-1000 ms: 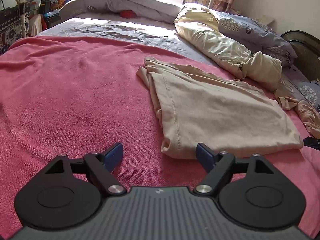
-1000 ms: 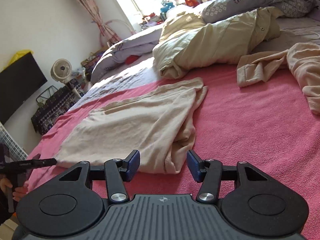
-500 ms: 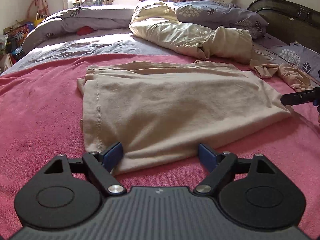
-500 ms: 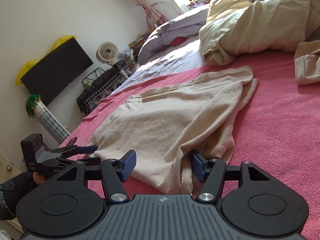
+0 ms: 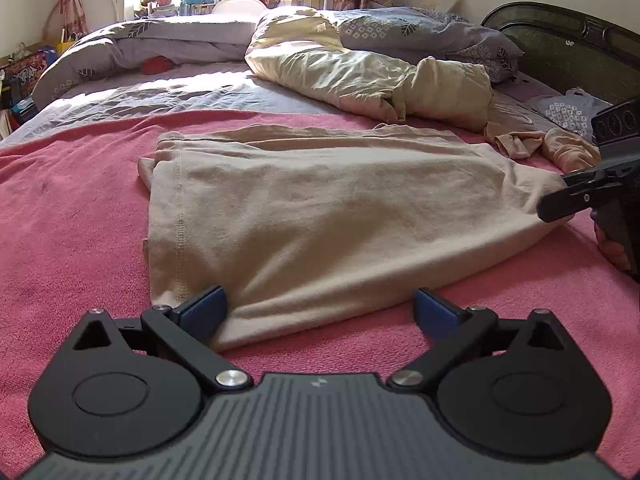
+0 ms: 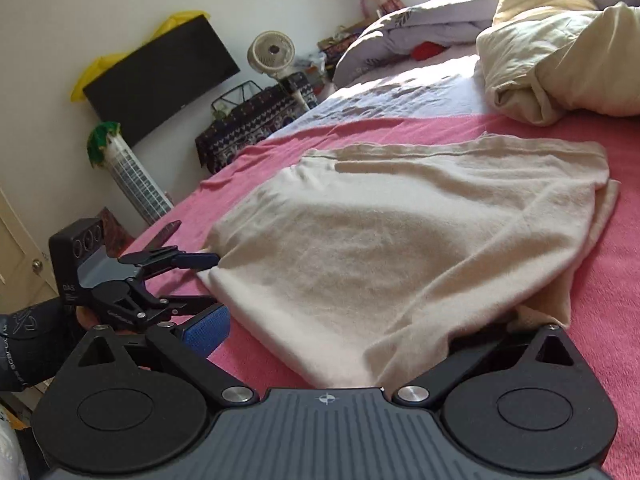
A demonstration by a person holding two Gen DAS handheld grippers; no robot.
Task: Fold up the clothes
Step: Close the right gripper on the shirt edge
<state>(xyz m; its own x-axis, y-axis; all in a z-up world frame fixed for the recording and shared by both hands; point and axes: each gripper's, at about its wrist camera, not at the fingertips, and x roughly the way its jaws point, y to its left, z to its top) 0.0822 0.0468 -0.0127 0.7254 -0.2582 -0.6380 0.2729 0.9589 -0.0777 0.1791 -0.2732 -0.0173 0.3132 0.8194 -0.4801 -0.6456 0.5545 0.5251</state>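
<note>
A beige garment [image 5: 320, 216] lies folded on the pink blanket [image 5: 68, 216]; it also shows in the right wrist view [image 6: 400, 248]. My left gripper [image 5: 318, 312] is open, its jaws astride the garment's near corner, left pad [image 5: 204, 306] touching the cloth. It appears in the right wrist view [image 6: 196, 276] at the garment's left corner. My right gripper [image 6: 356, 344] is open at the opposite corner; cloth lies between its jaws and covers the right pad. Its tip shows at the right of the left wrist view [image 5: 568, 200].
A cream duvet [image 5: 360, 68] and grey patterned bedding [image 5: 420, 32] lie beyond the garment. More beige clothes [image 5: 552, 148] sit at the right near a dark headboard [image 5: 568, 48]. A fan [image 6: 272, 52], black screen [image 6: 160, 76] and shelf stand beside the bed.
Both grippers have moved in onto the garment's opposite corners. The cloth now lies between the right gripper's jaws, and the left pad touches the near corner.
</note>
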